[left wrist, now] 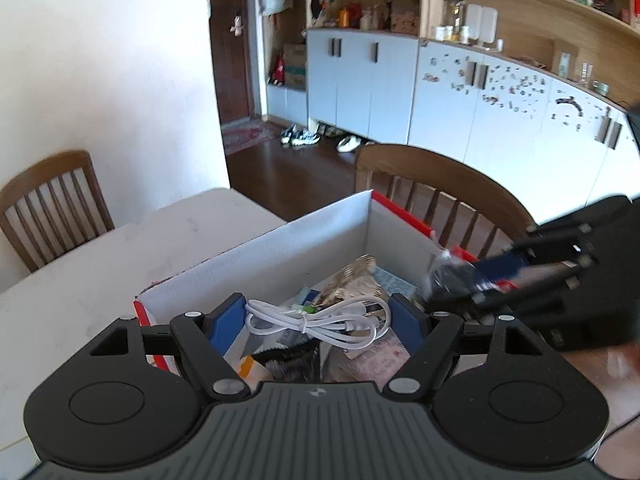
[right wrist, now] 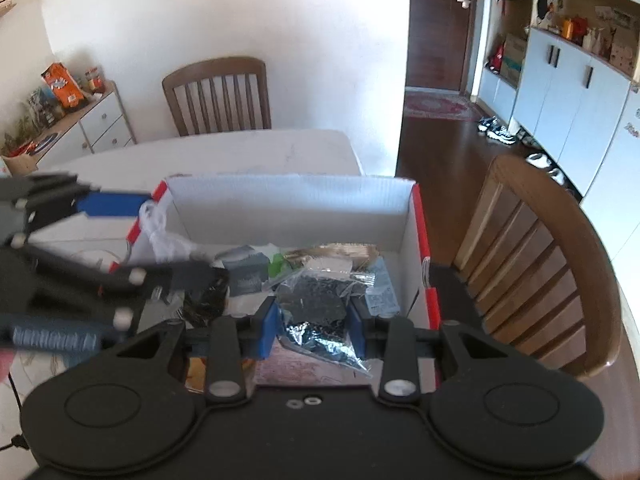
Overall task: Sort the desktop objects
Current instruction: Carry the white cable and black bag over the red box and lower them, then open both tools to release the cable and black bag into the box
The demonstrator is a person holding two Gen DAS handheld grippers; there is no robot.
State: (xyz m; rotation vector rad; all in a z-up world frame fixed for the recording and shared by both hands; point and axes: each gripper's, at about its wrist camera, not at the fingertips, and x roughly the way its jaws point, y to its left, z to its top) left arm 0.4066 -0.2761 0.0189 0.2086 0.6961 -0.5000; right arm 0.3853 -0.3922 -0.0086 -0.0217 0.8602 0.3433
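Your left gripper (left wrist: 320,320) hangs over the cardboard box (left wrist: 280,240) with its jaws spread wide; the coiled white cable (left wrist: 316,320) shows between them, but whether the pads grip it you cannot tell. Your right gripper (right wrist: 314,320) has its jaws pinching a clear bag of dark pieces (right wrist: 316,308) above the box interior. The box sits at the bench (left wrist: 80,272) corner nearest the chairs.

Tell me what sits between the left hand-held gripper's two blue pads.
In the left wrist view, a coiled white cable lies between the left hand-held gripper's open pads, over the box's clutter.
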